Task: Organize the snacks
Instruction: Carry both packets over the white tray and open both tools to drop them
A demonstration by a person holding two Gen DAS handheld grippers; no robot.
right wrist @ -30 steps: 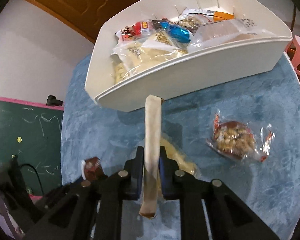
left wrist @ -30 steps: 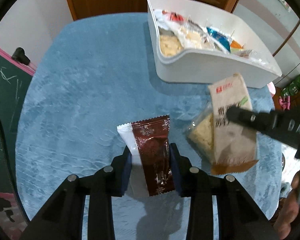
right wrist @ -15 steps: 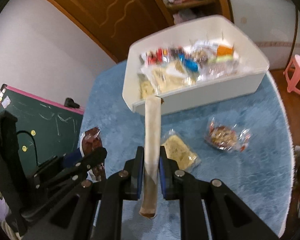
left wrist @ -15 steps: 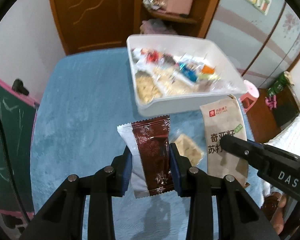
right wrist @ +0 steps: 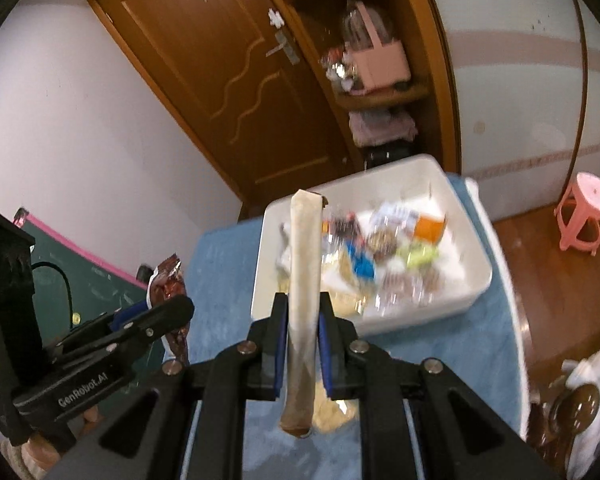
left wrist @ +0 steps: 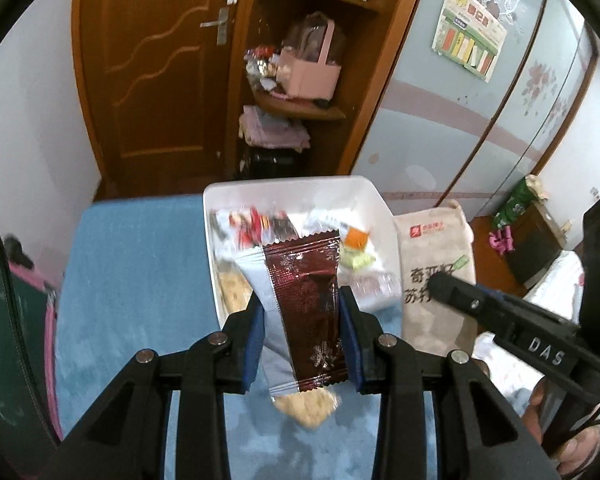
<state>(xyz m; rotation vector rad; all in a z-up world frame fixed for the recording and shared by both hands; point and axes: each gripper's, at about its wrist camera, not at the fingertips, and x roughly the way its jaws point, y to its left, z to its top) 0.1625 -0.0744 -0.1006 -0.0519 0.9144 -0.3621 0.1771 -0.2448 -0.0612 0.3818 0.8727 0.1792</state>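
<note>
Above table (left wrist: 132, 280), both tongs risen since earlier, packets clamped

A bin (left wrist: 384, 204) holding many wrapped snacks is sitting on the counter (left wrist: 132, 264), toward its far edge, with a door (left wrist: 156, 64) and a set of shelves (left wrist: 300, 100) standing behind it. The left gripper (left wrist: 302, 336) is gripping a sachet (left wrist: 308, 312) upright in front of the bin, and to its right the right gripper (right wrist: 303, 350) is pinching a flat packet (right wrist: 305, 280) edge-on, also before the bin. A loose cracker pack (left wrist: 308, 408) is lying on the counter below both grippers, nearer than the bin, and a stool (right wrist: 584, 212) is standing on the floor off to the right.
</note>
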